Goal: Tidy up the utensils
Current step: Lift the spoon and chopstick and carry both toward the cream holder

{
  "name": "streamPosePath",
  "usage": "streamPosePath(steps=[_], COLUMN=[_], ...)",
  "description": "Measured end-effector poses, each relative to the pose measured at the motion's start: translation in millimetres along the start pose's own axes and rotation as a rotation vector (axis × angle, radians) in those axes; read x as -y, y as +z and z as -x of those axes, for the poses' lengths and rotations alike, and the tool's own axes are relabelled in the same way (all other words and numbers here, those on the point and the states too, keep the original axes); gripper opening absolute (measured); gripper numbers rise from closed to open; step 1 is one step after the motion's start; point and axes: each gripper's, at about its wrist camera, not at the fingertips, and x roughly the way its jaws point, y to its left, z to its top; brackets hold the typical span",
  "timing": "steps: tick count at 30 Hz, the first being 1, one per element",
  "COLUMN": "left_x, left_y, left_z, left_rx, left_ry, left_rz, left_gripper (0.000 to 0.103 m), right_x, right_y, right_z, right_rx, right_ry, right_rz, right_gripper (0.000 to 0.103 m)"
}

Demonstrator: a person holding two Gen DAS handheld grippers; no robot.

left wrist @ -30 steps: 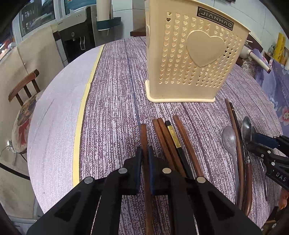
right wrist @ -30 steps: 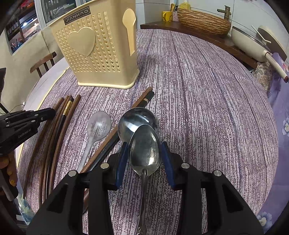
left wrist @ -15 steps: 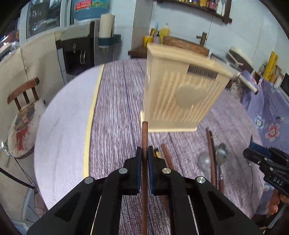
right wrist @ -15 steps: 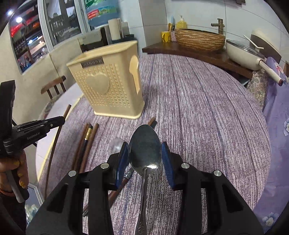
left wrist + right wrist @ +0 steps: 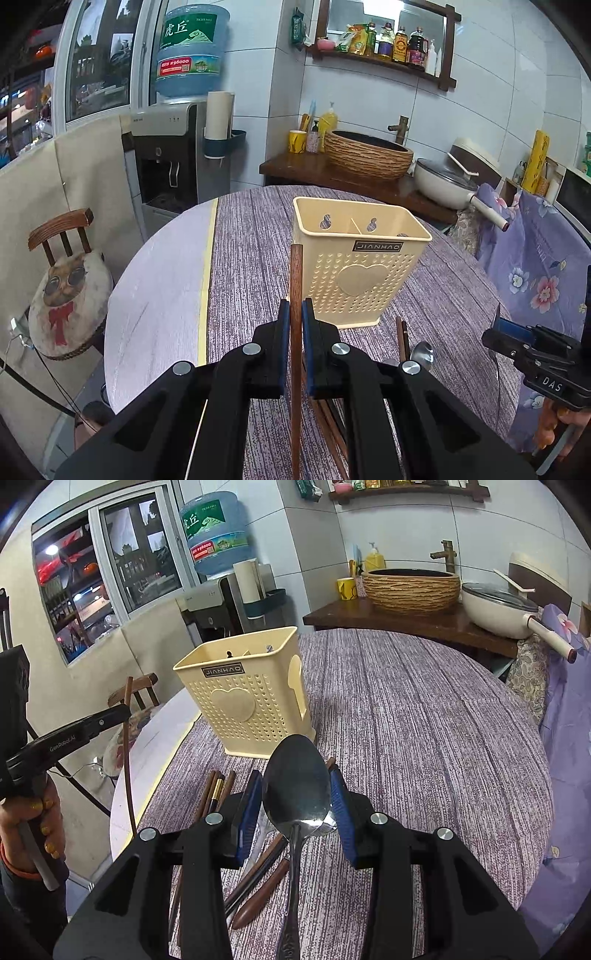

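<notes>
the wooden chopstick [image 5: 295,295] runs straight up the middle of the left wrist view, pinched between the blue pads of the left gripper [image 5: 295,325], its tip at the near left corner of the cream utensil holder [image 5: 360,273], which stands upright on the table at 12 o'clock from the tongs. in the right wrist view the same chopstick [image 5: 127,753] hangs near vertical at 9 o'clock, held in the air beside the table edge. the right gripper [image 5: 297,808] holds a steel spoon [image 5: 297,786], bowl upward and facing the camera, its handle running down between the jaws; the pads flank the bowl closely, and the clamp point on the handle is hidden. the holder [image 5: 245,698] sits at 11 o'clock beyond the spoon. below the grippers, more chopsticks [image 5: 218,794] and a brown-handled utensil [image 5: 260,897] lie on the purple striped tablecloth [image 5: 424,746]. a wooden chair [image 5: 62,280] with a cat cushion stands at 9 o'clock in the left view, off the table.
</notes>
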Motion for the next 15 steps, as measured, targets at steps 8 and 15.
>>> streamPosePath(steps=[8,15], left_x=[-1.2,0.0], left_y=[1.0,2.0], left_z=[6.3,9.3], left_rx=[0.01,0.022], left_ry=[-0.006,-0.005], left_rz=[-0.002,-0.009], left_gripper=[0.008,0.008], right_x=[8.7,4.9], right_y=[-13.9,-11.0], right_z=[-15.9,-8.7], right_rx=[0.012,0.031], right_ry=[-0.039,-0.06], right_rz=[-0.021,0.01], right_gripper=[0.038,0.038])
